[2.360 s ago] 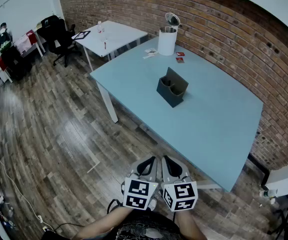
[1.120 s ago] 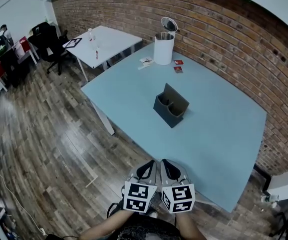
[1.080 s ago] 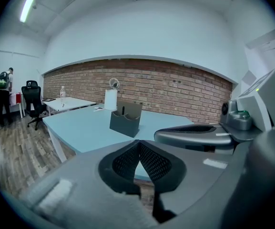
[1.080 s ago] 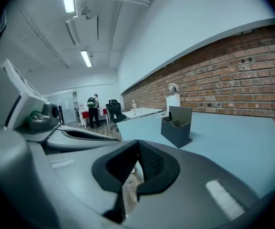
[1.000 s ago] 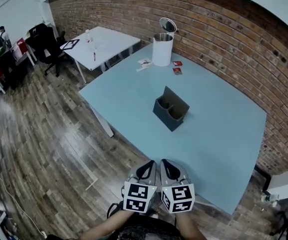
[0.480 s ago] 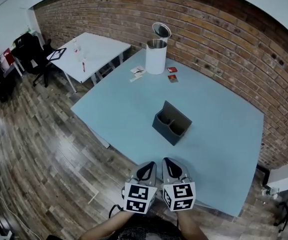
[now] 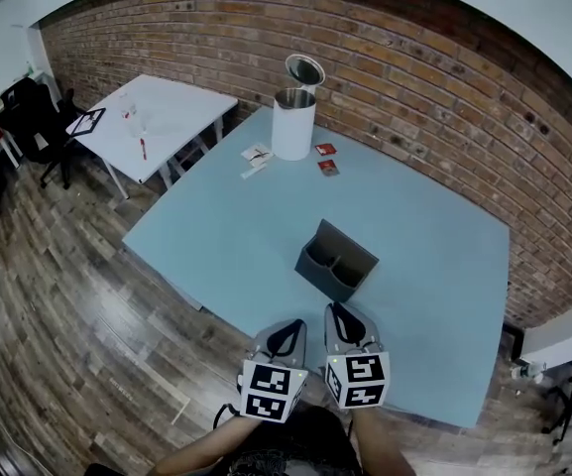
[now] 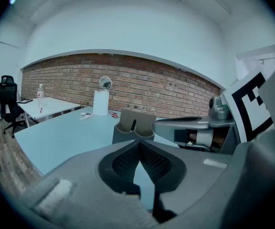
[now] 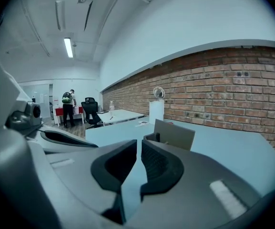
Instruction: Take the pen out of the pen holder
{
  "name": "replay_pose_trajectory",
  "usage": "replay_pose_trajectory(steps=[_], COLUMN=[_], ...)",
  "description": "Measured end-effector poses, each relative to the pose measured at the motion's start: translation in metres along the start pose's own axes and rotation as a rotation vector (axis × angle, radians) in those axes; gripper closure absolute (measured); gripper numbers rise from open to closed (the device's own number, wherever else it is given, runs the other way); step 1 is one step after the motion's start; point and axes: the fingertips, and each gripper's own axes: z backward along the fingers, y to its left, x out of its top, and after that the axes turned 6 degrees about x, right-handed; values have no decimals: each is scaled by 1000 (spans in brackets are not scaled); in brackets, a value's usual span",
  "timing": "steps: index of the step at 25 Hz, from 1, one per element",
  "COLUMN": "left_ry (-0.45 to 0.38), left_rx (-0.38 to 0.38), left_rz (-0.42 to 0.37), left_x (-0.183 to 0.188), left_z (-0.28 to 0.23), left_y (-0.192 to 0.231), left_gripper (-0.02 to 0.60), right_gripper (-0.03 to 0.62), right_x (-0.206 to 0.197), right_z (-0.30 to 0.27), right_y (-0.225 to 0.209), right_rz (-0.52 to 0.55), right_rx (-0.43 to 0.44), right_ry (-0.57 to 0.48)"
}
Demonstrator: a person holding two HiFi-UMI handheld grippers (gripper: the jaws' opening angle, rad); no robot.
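Pen holder (image 7: 336,261) on blue table (image 7: 434,256), white bin (image 7: 291,127) beyond

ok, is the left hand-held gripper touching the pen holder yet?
Apart. Head view: a strip of bare blue table shows between the left hand-held gripper and the pen holder.

Even, cool indoor light, fairly bright. Ceiling tubes (image 9: 68,46) blown out in right gripper view. Table top (image 7: 434,266) flat, evenly lit. Dull sheen on wood floor (image 7: 77,296); its left edge smeared, probably motion blur. Pen holder (image 7: 336,259) a dark block, little inner detail. Heavy fisheye: brick wall (image 7: 414,77) bows, black vignette rings both gripper views. Near foreground there soft, far room sharper.
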Motion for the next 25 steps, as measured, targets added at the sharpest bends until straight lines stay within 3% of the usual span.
replay_pose_trajectory(steps=[8,25], left_ry=[4,6], left_rx=[-23,0], left_rz=[-10,-7], left_x=[4,27], left_z=[-23,-80], left_y=[8,30], left_gripper=[583,583], right_gripper=[551,516], right_x=[1,-5], right_z=[-29,-88], right_y=[-20,-52], right_rz=[17,16], right_rx=[-29,-13], right_ry=[23,76])
